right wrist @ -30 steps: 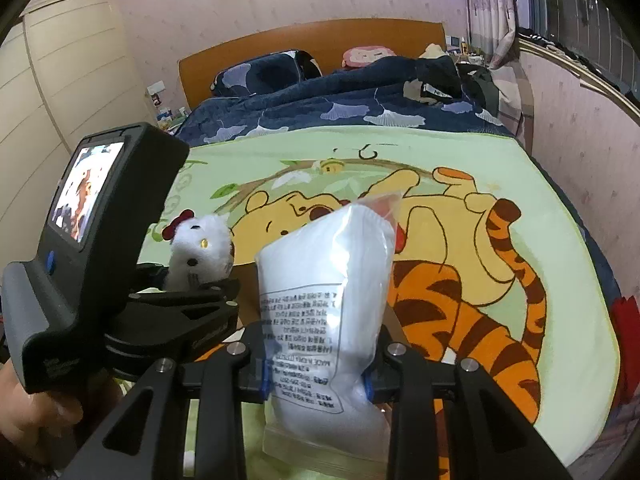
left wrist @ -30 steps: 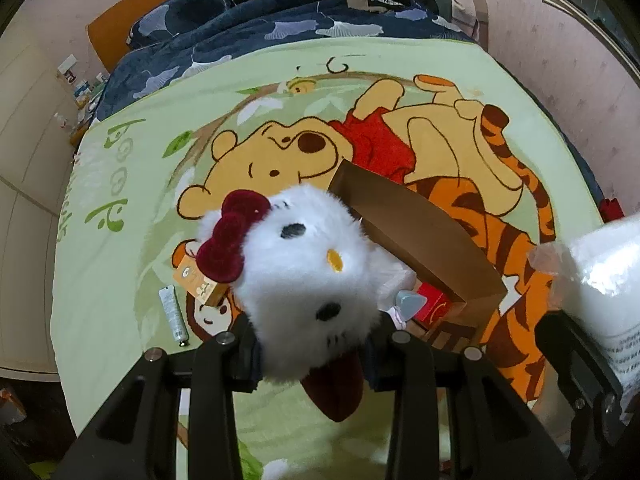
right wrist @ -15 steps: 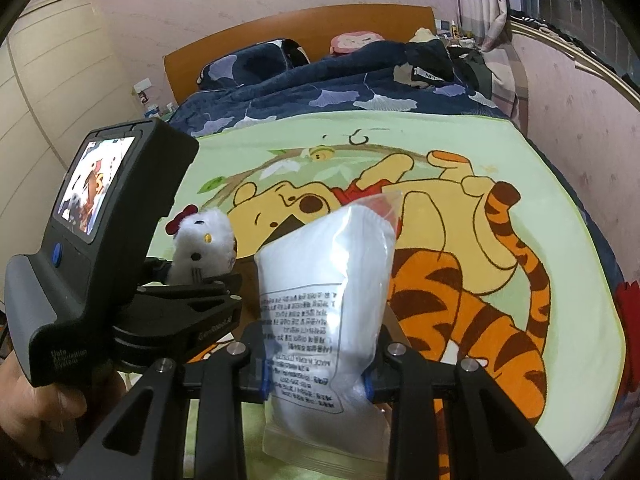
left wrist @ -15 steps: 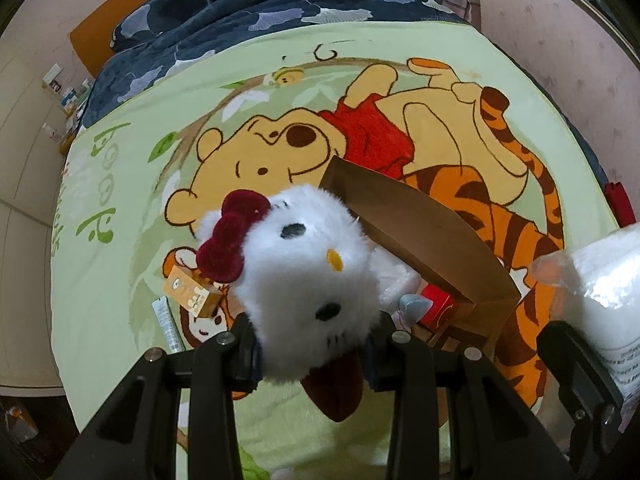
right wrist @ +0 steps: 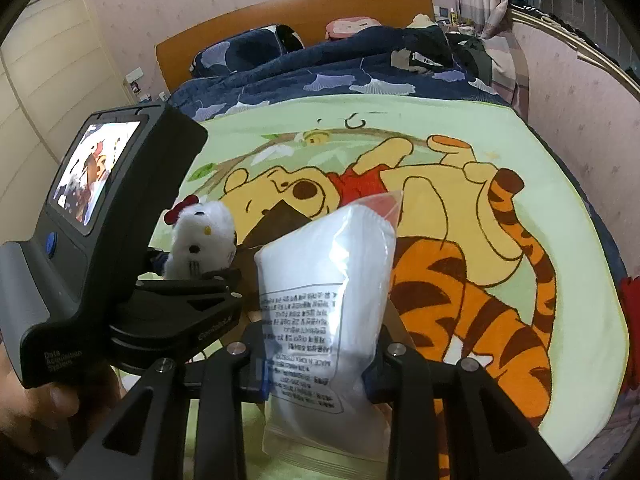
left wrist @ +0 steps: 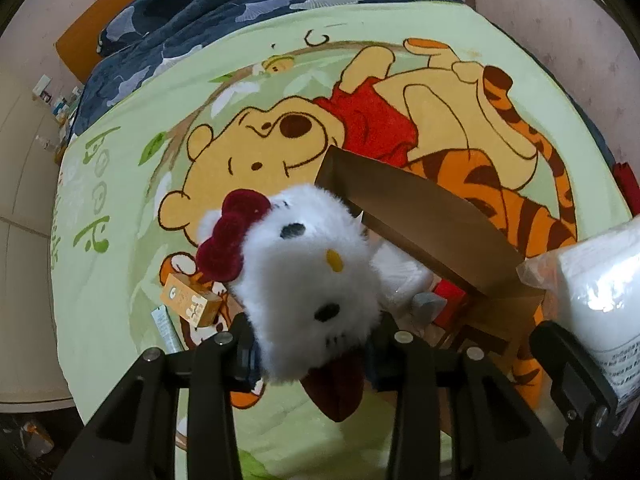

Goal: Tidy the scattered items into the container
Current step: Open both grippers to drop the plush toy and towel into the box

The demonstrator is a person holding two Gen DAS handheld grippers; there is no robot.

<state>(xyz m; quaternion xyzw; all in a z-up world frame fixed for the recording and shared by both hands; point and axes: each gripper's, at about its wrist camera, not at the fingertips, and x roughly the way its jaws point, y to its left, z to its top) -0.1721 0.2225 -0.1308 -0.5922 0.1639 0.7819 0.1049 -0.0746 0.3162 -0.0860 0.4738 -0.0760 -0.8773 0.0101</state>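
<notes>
Step in hand: delivery of 2 items to the cardboard box (left wrist: 424, 220), which lies open near the bed's (left wrist: 132, 200) foot edge. Left gripper (left wrist: 316, 344) holds the white plush cat (left wrist: 304, 280) above the box mouth, jaws opening, pads apparently in contact; right gripper (right wrist: 320, 364) is clenched on the white sealed pouch (right wrist: 324, 280). Next move calls for lowering each over the opening before release, then fetching the small orange carton (left wrist: 190, 300) and tube (left wrist: 166, 326) left on the blanket.
</notes>
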